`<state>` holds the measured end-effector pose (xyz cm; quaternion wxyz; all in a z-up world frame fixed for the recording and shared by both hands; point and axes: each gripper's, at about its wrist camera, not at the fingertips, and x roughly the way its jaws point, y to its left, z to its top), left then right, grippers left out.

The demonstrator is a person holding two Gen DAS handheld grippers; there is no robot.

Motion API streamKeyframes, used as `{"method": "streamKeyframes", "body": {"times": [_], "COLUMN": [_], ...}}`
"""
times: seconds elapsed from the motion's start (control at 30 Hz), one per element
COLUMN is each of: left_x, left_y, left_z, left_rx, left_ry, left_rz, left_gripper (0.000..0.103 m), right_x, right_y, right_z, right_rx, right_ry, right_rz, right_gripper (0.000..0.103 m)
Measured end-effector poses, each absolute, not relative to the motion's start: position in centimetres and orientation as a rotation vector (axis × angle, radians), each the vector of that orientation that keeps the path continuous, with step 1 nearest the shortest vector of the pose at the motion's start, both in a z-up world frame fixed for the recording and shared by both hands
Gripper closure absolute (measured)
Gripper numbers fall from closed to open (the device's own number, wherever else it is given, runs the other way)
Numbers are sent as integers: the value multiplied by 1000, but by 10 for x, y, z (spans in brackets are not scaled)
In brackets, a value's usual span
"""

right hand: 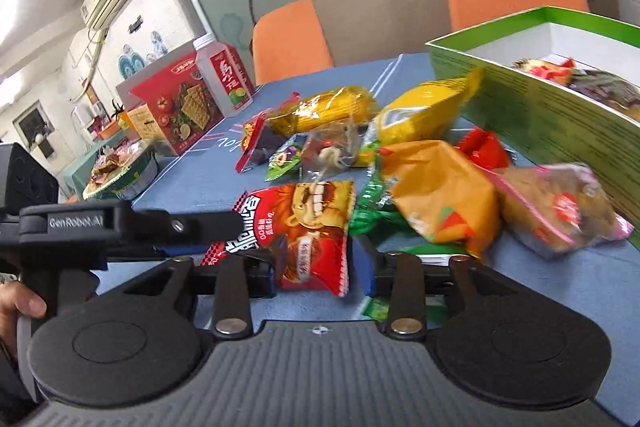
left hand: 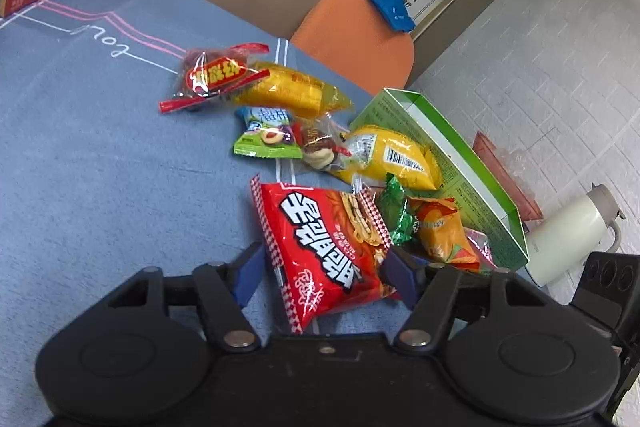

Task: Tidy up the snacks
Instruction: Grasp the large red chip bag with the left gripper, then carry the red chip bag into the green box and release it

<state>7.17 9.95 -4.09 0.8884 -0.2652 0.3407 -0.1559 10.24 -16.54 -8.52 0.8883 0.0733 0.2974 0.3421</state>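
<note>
Fingers (left hand: 256, 269) (blue-padded) flank the glossy, crinkled red packet (left hand: 324, 255).

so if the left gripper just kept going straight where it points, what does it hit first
Most likely the red snack packet, already lying between the left gripper's fingers. Beyond it lies the yellow packet; depth is hard to judge.

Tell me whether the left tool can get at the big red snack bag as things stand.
Probably yes: the red snack bag already lies between the left tool fingers, nothing covering it, though the right tool straddles the same bag.
</note>
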Motion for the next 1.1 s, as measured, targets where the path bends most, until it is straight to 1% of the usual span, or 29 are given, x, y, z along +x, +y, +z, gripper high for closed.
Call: {"method": "streamKeyframes", "body": {"times": [0.03,0.07,0.1,0.17,0.2,0.23,0.33,0.43,0.47,0.67,0.73,0.77,0.9,0.93,0.97,1.0,1.07,1.1], "left_x": [72,72,72,70,69,67,66,65,65,58,54,51,49,49,51,52,58,61], "left_y": [99,99,99,98,99,100,106,109,110,118,126,131,143,142,141,139,134,131], "left_z": [-42,-43,-44,-44,-44,-44,-46,-46,-47,-47,-45,-44,-43,-42,-41,-41,-41,-41], "left_rx": [-554,-557,-557,-555,-558,-565,-598,-613,-621,-645,-640,-642,-676,-670,-663,-659,-648,-643], "left_ry": [708,712,716,717,719,722,723,716,712,697,694,692,696,697,699,701,706,708], "left_rz": [-319,-308,-306,-301,-300,-299,-302,-295,-296,-276,-254,-240,-236,-238,-244,-246,-257,-267], "left_gripper": [33,38,43,45,45,45,46,40,36,35,35,35,25,23,17,14,14,17], "right_x": [103,102,102,101,102,103,108,108,108,109,104,101,96,99,102,104,106,107], "right_y": [-163,-161,-159,-157,-157,-157,-158,-153,-152,-149,-150,-151,-145,-145,-144,-143,-140,-139], "right_z": [-86,-85,-85,-84,-83,-83,-82,-83,-83,-84,-82,-82,-83,-84,-83,-83,-82,-83], "right_rx": [143,128,123,107,89,81,95,83,81,79,85,96,96,106,118,121,101,91], "right_ry": [610,606,603,605,603,606,627,628,629,614,643,653,647,644,648,655,654,645], "right_rz": [704,703,713,722,725,717,700,714,720,747,776,797,773,743,728,726,736,747], "right_gripper": [36,32,32,28,25,25,14,7,7,8,11,11,11,14,13,13,14,14]}}
